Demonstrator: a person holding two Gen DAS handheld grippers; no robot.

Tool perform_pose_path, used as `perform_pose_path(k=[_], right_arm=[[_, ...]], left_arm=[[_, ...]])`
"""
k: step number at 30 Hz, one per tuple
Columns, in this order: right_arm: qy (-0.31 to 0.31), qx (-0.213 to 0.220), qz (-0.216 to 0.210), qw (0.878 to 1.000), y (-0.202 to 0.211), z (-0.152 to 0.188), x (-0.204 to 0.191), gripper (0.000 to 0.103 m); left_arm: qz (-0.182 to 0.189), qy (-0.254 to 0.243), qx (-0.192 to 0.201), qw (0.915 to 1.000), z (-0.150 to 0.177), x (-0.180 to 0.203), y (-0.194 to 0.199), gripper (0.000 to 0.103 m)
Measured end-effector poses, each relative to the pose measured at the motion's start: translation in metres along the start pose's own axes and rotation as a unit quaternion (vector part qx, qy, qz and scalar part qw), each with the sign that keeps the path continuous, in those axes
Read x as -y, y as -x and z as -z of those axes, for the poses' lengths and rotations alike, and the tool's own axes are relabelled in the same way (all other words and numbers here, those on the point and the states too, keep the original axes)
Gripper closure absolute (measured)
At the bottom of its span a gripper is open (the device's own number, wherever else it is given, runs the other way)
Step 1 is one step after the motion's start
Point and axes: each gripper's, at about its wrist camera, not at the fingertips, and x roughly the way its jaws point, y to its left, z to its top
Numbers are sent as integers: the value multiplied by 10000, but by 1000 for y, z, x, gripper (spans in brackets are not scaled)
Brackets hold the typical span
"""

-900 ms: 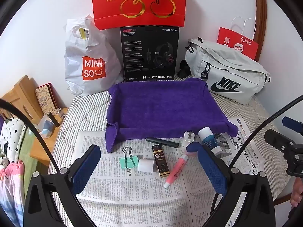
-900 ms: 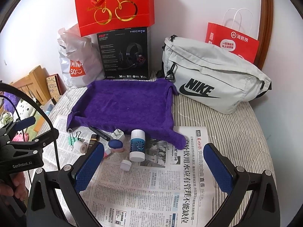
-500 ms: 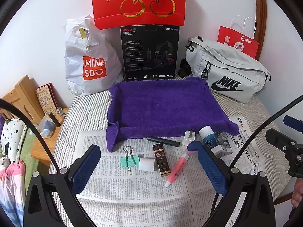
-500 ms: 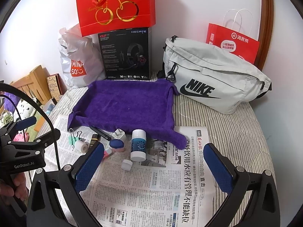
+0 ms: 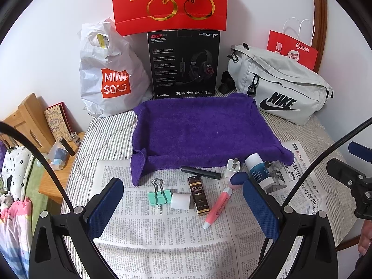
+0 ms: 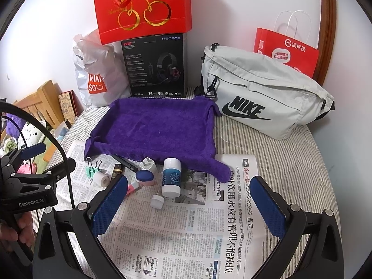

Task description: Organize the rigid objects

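Your left gripper [image 5: 183, 205] and right gripper [image 6: 189, 203] both hover jaws fully apart, holding nothing. Small items lie on the newspaper [image 6: 186, 237] just in front of the purple towel [image 5: 204, 130]: binder clip [image 5: 158, 194], brown tube [image 5: 198, 196], pink tube [image 5: 217, 208], white bottle [image 6: 171, 177].

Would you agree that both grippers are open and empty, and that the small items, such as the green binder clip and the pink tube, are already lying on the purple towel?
Not quite. In the left wrist view the green binder clip and pink tube lie on the newspaper, in front of the purple towel, which holds nothing. The left gripper and right gripper are indeed open and empty.
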Motion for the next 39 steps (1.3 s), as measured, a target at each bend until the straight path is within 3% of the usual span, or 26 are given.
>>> perform_pose_path(k=[13, 21, 34, 39], right_arm=[[-34, -16, 4, 10000, -1, 1, 0, 0], [-25, 3, 2, 10000, 0, 2, 0, 0], [-43, -5, -38, 10000, -5, 1, 2, 0], [-58, -94, -17, 9999, -14, 3, 7, 0]], left_arm=[[-147, -114, 267, 9995, -2, -1, 1, 0], [-56, -36, -18, 10000, -3, -2, -1, 0], [-20, -24, -135, 9999, -2, -3, -5, 0], [-165, -44, 40, 9998, 5, -20, -25, 0]])
